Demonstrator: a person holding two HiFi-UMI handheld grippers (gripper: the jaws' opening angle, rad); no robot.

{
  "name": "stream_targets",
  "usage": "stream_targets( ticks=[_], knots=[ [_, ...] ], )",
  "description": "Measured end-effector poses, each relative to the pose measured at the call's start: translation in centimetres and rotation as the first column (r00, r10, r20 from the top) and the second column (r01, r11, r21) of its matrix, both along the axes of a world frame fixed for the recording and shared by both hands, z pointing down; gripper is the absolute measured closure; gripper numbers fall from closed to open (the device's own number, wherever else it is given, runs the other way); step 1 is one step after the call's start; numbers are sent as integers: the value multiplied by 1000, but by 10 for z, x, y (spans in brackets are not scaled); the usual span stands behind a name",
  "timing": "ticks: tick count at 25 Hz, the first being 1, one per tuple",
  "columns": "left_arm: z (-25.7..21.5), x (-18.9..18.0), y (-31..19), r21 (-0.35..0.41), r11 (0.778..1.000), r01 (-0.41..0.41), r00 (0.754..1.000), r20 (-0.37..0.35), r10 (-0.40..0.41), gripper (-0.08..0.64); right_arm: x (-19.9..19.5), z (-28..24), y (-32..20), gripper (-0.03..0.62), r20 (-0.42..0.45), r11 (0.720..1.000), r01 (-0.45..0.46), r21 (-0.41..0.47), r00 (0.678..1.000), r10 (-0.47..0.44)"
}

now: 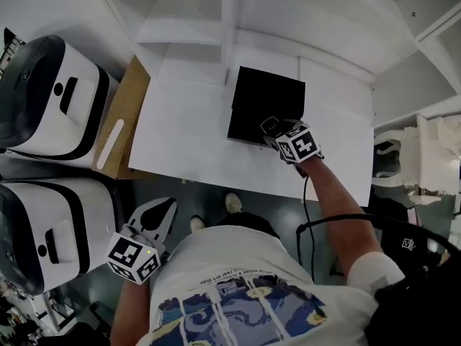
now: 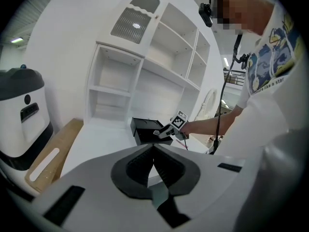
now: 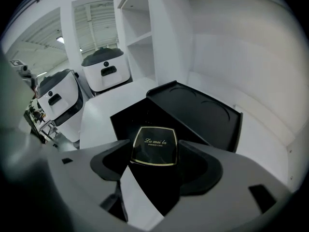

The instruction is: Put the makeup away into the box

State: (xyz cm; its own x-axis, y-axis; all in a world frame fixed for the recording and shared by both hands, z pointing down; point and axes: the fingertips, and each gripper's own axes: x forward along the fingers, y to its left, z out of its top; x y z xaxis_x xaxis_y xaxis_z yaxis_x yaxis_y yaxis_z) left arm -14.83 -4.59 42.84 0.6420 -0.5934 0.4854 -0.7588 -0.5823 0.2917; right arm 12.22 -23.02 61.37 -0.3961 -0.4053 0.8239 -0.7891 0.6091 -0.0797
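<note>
A black powder compact [image 3: 154,146] with a gold rim and gold lettering is held between the jaws of my right gripper [image 3: 155,154], which is shut on it. It hangs over the near edge of the open black box [image 3: 137,117], whose lid [image 3: 203,110] stands raised to the right. From the head view, the right gripper [image 1: 271,127] is at the near right corner of the box [image 1: 263,103] on the white table [image 1: 187,135]. My left gripper [image 1: 163,212] hangs low beside my body, off the table, shut with nothing in it [image 2: 154,148].
Two white and black machines [image 1: 50,96] [image 1: 43,229] stand at the left. A wooden board [image 1: 124,121] leans beside the table. White shelving [image 1: 230,20] rises behind it. A black cable [image 1: 310,218] trails from my right arm. White ornate furniture [image 1: 418,157] is at the right.
</note>
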Motion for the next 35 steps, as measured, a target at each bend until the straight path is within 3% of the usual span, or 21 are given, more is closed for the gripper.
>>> stream_targets(
  ticks=[9,14,35],
  knots=[
    [1,-17,5,-4,996,89,996,14,-89,546,-11,28,-20,272,-104,993,63,-95,992,-73],
    [0,-21,8,-4,993,117,993,24,-117,546,-14,38,-29,272,-147,991,87,-98,984,-101],
    [-2,-19,2,-10,995,96,994,48,-95,546,-23,50,-27,276,-213,983,174,-64,960,-183]
  ],
)
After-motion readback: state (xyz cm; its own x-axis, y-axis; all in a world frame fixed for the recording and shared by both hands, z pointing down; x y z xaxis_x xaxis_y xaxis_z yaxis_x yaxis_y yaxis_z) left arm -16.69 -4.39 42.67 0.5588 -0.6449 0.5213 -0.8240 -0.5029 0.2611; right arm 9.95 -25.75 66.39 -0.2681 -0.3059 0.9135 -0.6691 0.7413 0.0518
